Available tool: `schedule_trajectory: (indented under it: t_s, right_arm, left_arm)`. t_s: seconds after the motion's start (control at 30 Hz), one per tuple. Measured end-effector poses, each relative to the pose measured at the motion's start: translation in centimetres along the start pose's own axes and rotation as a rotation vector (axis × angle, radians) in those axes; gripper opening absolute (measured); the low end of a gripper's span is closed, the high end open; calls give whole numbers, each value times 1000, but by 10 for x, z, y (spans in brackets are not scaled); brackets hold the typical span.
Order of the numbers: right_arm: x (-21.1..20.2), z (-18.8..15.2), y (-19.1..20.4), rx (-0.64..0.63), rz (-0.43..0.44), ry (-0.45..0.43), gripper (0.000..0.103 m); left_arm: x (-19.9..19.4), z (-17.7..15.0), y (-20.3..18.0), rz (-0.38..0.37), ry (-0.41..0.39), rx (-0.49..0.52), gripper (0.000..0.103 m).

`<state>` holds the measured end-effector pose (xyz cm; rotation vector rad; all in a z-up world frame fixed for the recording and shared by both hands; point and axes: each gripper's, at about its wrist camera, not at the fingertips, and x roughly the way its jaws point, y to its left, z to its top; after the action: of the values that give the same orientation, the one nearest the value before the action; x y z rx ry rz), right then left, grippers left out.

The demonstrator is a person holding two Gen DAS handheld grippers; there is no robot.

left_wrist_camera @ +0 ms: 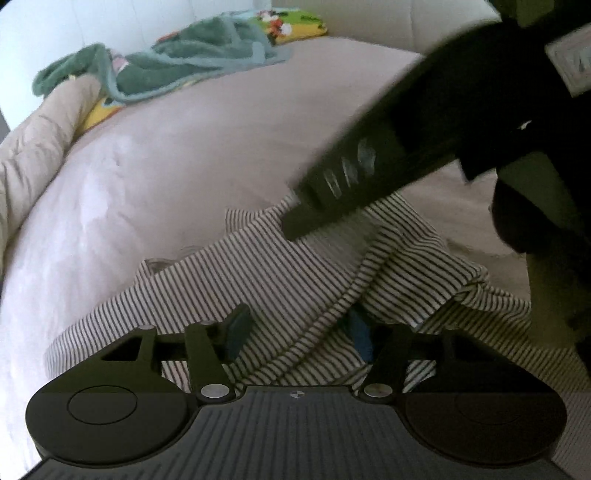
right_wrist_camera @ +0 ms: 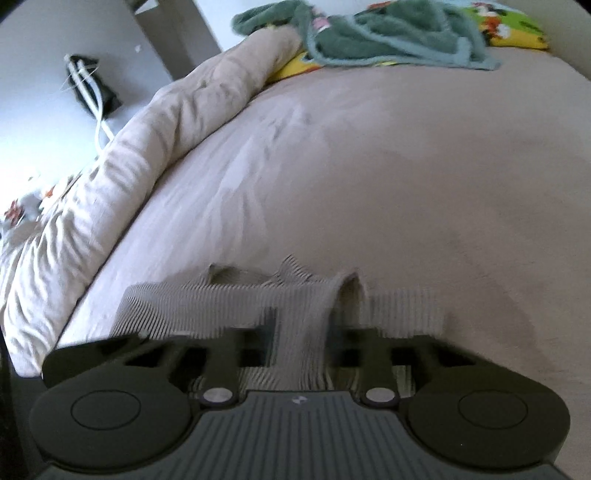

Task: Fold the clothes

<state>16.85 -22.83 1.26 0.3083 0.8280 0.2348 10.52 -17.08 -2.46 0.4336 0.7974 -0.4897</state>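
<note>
A black-and-white striped garment (left_wrist_camera: 295, 280) lies crumpled on the pinkish-beige bed sheet (left_wrist_camera: 203, 147). My left gripper (left_wrist_camera: 299, 328) stands low over its near part, jaws apart, with a raised fold of the cloth between the pads and not pressed by them. The right gripper (left_wrist_camera: 295, 216) reaches in from the upper right, blurred, its tip at the garment's far edge. In the right wrist view the right gripper (right_wrist_camera: 304, 330) is shut on a bunched strand of the striped garment (right_wrist_camera: 207, 302), which spreads to the left and right of the fingers.
A green towel (right_wrist_camera: 388, 40) and a bright cartoon-print cloth (right_wrist_camera: 517, 33) lie at the far end of the bed. A rolled beige duvet (right_wrist_camera: 129, 166) runs along the left side. Beyond it is the floor with a black object and white cables (right_wrist_camera: 88, 85).
</note>
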Motion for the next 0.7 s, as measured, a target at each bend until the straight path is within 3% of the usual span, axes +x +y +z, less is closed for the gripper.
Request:
schedule_trajectory:
  t_s: [0.03,0.07,0.23,0.37,0.53,0.6,0.63,0.7]
  right_arm:
    - [-2,-3,5,-22,5,-5,5]
    - [-9,-4,9,-34,8,-11,4]
    - [-53,0,8,-30,15,-77,4]
    - [-67,1,-6,-20,-57,-94,4]
    - [-36,-20,-27,-1,-157,29,10]
    - [-40,-24,-24,-24,-203,-1,16]
    - [-46,-24,-21,-30,-219,-34,21]
    - [-59,-23,-14,-47,-220,-109,27]
  left_arm:
    - [-4,1,0,-2,-7,15,17]
    - [-8,3,0,-3,-13,30,11]
    - [-39,17,3,-62,-91,-13,11]
    - [-40,27,0,-98,-105,-30,13]
    - [-19,19,-1,-135,-9,-58,33]
    - [-29,17,12,-134,-26,-95,56]
    - [-37,15,20,-132,-42,-117,60]
    - [-50,8,41,-132,-56,-191,78]
